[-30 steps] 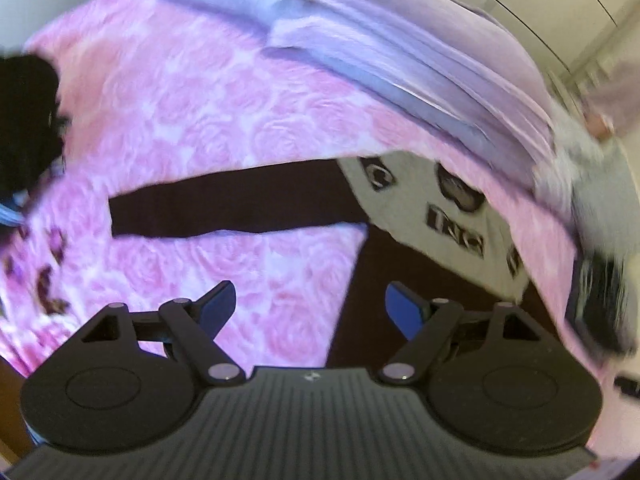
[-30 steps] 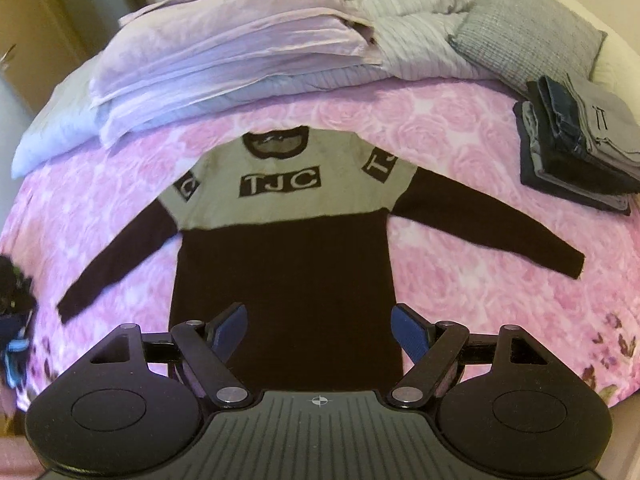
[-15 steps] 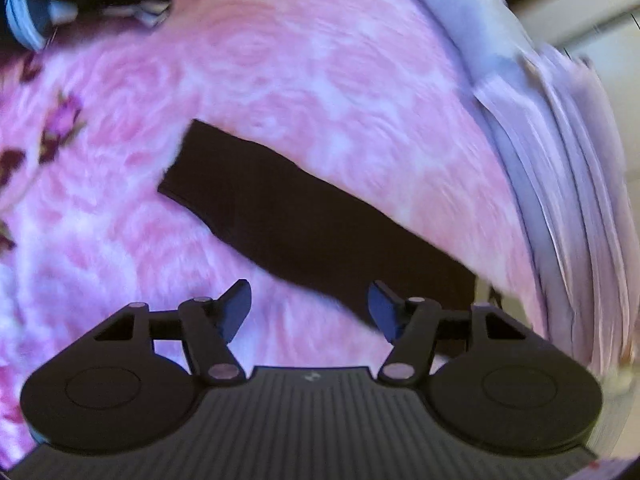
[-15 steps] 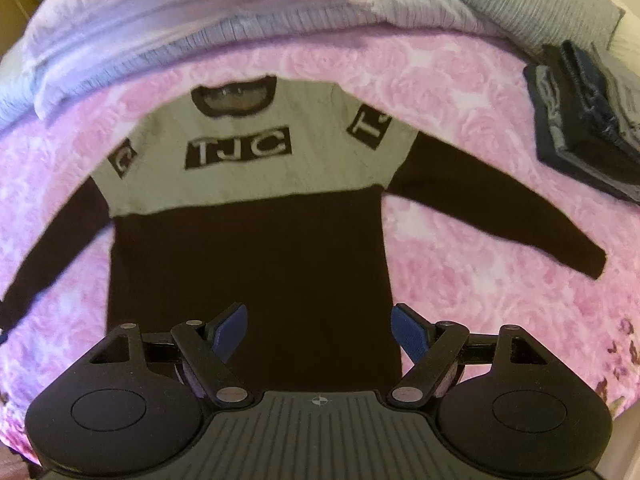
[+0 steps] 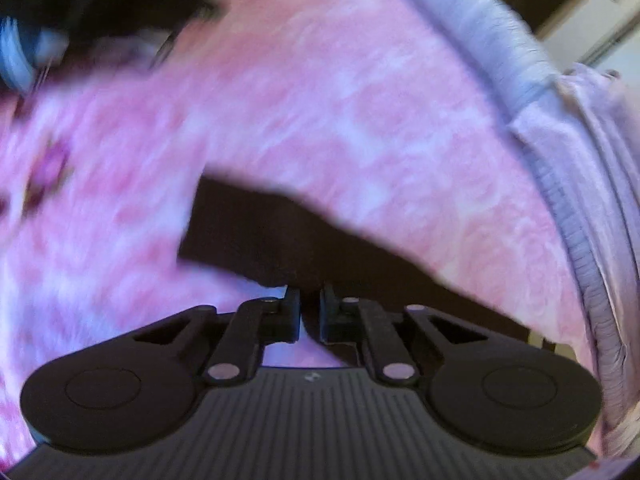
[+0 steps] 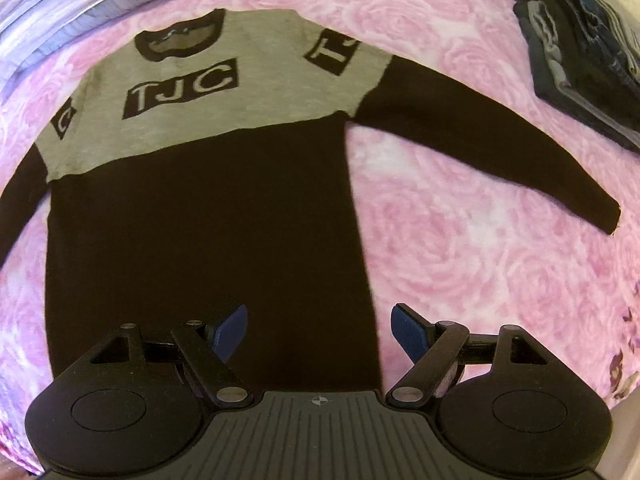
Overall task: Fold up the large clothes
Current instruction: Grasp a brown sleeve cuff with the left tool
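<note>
Pink rose bedspread (image 6: 460,208) lies under a black and grey sweater (image 6: 208,216), spread flat with both sleeves out. The left gripper (image 5: 309,300) has just pinched its fingers tight on the edge of the sweater's left sleeve (image 5: 256,232). The right gripper (image 6: 320,320) hangs over the sweater's bottom hem, fingers wide apart, holding nothing. Folded clothes (image 6: 584,64) sit beyond the sweater's right sleeve (image 6: 492,140).

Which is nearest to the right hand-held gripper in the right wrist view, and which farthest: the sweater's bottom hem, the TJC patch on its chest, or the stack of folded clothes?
From the right hand-held gripper:
1. Bottom hem of the sweater, directly between the open jaws.
2. TJC patch, higher on the grey chest, toward the left.
3. Stack of folded clothes, at the far upper right on the pink bedspread.
</note>
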`<control>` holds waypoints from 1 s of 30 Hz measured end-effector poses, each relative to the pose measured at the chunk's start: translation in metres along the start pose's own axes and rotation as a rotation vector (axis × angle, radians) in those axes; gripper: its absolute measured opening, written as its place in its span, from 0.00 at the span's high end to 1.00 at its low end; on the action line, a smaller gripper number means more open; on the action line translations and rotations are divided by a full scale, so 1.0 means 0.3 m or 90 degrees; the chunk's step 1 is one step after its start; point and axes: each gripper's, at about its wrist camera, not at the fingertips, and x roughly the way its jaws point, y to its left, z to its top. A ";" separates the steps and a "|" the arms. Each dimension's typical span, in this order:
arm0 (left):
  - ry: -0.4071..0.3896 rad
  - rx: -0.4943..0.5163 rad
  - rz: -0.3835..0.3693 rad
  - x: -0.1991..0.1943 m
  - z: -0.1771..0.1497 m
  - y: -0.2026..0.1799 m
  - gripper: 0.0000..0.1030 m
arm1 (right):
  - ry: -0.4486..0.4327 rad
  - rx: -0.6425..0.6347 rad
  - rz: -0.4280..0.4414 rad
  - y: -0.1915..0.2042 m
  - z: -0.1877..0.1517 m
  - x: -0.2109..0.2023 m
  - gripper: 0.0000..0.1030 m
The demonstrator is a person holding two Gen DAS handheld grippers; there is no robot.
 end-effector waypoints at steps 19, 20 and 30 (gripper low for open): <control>0.049 0.573 -0.469 -0.386 -0.801 -1.103 0.67 | -0.041 0.081 0.006 -0.460 0.048 0.005 0.26; 0.061 0.575 -0.416 -0.335 -0.815 -1.069 0.67 | -0.040 0.084 0.006 -0.478 0.046 0.011 0.26; -0.018 0.772 -0.125 -0.101 -0.743 -0.859 0.67 | -0.038 0.101 0.040 -0.471 0.066 0.106 0.26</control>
